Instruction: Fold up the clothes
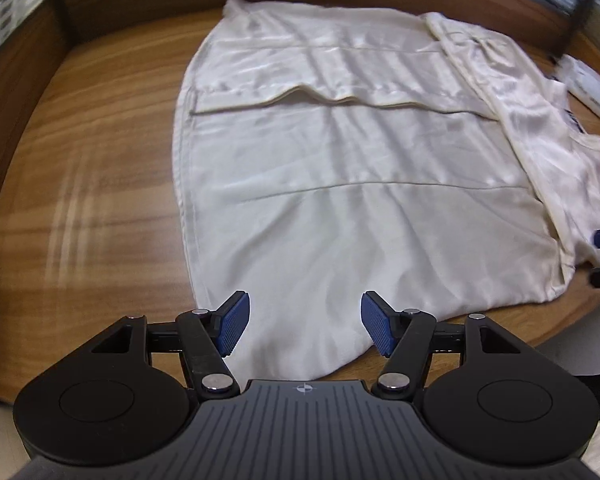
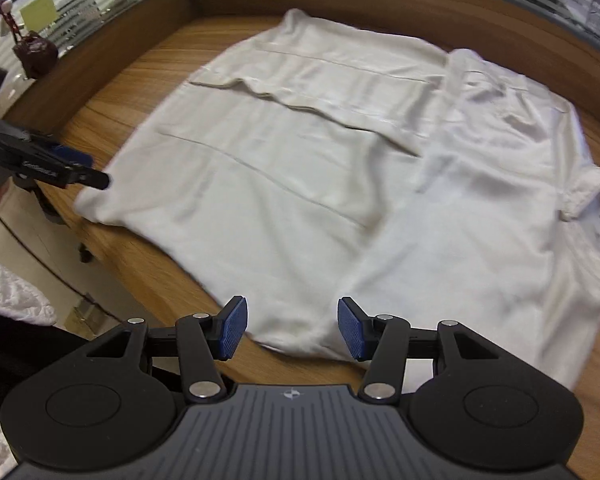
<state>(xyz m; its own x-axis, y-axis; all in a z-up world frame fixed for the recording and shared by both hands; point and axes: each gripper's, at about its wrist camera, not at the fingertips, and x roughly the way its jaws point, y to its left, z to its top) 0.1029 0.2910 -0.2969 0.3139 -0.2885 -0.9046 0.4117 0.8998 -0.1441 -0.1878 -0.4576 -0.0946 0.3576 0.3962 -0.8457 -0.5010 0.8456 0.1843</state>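
A white shirt (image 1: 340,184) lies flat on the wooden counter (image 1: 100,160), filling the middle of both views. The left tool (image 1: 305,328) is open and holds nothing, above the shirt's near edge. The right tool (image 2: 292,328) is open too, with nothing in it.

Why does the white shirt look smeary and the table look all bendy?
Right wrist view: the shirt is smeared by motion blur, while the right hand-held gripper stays sharp. Left wrist view: milder blur, streaky shine on the wooden table. Both views: the fisheye lens curves the table's edges.
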